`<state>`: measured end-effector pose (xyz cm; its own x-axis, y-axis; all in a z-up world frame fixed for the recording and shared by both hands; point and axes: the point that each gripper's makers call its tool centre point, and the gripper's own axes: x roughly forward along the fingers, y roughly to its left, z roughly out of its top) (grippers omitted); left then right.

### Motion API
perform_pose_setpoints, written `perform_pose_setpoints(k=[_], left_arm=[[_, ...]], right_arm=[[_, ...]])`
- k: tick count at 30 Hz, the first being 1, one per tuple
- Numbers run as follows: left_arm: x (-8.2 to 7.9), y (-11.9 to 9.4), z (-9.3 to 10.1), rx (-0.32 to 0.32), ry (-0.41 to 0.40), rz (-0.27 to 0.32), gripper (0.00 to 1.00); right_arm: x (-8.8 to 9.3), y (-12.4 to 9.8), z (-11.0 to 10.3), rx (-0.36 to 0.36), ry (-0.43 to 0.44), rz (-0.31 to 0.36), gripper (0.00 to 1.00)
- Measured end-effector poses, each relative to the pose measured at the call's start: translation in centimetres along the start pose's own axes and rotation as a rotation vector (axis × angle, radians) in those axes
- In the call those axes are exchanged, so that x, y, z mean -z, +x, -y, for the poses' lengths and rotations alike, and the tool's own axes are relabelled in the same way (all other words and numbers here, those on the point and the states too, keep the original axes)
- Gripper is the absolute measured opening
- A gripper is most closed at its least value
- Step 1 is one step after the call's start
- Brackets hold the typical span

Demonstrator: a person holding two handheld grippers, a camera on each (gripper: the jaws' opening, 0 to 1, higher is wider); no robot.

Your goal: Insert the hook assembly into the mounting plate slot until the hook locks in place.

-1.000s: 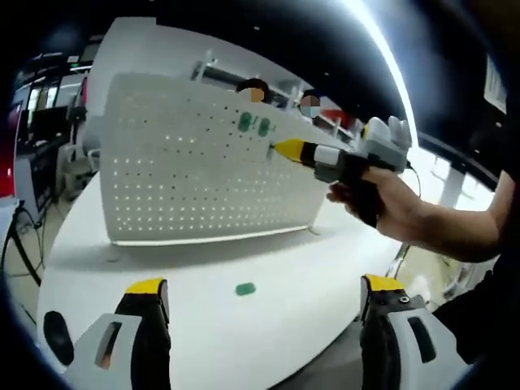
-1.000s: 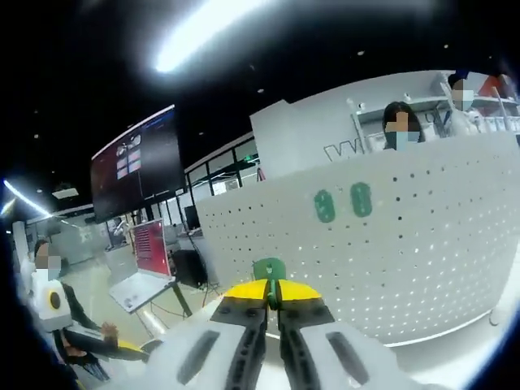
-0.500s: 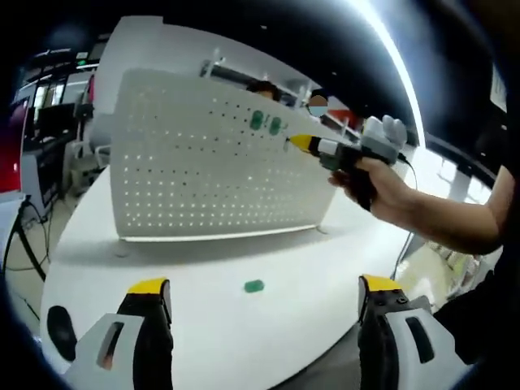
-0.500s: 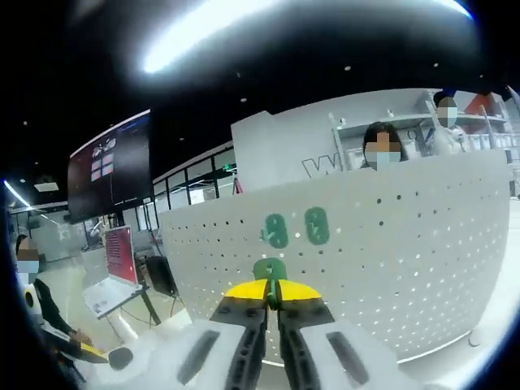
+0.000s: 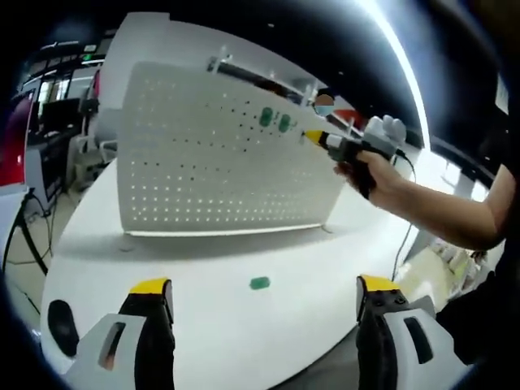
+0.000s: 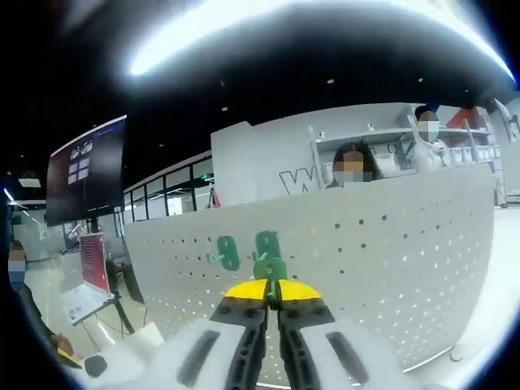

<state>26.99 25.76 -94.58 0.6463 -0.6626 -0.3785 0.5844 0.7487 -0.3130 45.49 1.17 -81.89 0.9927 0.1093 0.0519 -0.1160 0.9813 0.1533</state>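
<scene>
Right hand-held gripper (image 6: 272,299) pinches a green hook (image 6: 269,268), now closer to the perforated plate (image 6: 390,268) beside two mounted hooks (image 6: 244,250). Left hand-held gripper (image 5: 258,305) gapes empty over desk (image 5: 203,309); spare hook (image 5: 259,283) ahead.

The pegboard (image 5: 219,154) looks like matt white perforated sheet, its holes letting light through. The surface (image 5: 211,325) is smooth white with a soft sheen. The green hook (image 5: 259,283) lying there looks like plastic.
</scene>
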Motion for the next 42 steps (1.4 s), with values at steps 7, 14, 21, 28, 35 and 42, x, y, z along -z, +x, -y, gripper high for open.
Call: perform_pose_setpoints(k=[7, 14, 21, 28, 35, 42], left_arm=[[0.0, 0.1, -0.3, -0.001, -0.007, -0.002, 0.94], [0.3, 0.0, -0.7, -0.009, -0.013, -0.009, 0.94], [0.4, -0.2, -1.2, -0.023, -0.022, -0.011, 0.93], [0.6, 0.0, -1.2, -0.022, -0.020, -0.023, 0.93], [0.7, 0.2, -1.2, -0.021, -0.020, -0.032, 0.93], [1.1, 0.1, -1.4, -0.027, -0.029, -0.042, 0.93]], right_arm=[[-1.1, 1.3, 1.3, 0.036, 0.000, 0.030, 0.00], [-1.9, 2.1, 2.4, 0.070, 0.004, 0.051, 0.00], [-2.1, 2.2, 3.1, 0.101, 0.012, 0.068, 0.00], [-2.5, 2.5, 3.1, 0.103, 0.005, 0.084, 0.00], [-2.4, 3.3, 3.2, 0.113, -0.009, 0.081, 0.00], [-2.1, 3.4, 3.4, 0.124, -0.017, 0.079, 0.00]])
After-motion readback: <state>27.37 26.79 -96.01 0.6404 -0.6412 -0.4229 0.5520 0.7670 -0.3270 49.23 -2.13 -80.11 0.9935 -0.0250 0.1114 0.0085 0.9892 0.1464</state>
